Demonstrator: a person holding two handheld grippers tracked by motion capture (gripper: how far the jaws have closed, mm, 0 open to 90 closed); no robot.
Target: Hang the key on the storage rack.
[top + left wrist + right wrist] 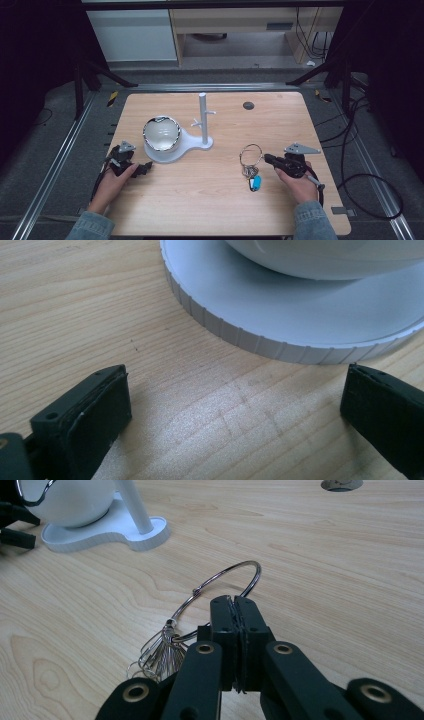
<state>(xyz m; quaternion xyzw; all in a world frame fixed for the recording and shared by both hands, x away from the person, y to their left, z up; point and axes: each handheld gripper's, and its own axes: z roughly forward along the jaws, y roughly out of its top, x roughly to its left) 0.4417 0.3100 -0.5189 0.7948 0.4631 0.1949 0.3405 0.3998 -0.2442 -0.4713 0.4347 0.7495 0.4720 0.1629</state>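
Keyring (227, 582), lying on the bench (220, 200) right of the white stand (202, 120), is pinched at its thin wire by the closed right gripper (233, 602) and could slip or twist out once lifted.

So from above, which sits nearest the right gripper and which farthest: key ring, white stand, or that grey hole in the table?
1. Key ring, right at its fingers.
2. White stand, left, mid-table.
3. Grey hole, far edge; close to the stand's distance.
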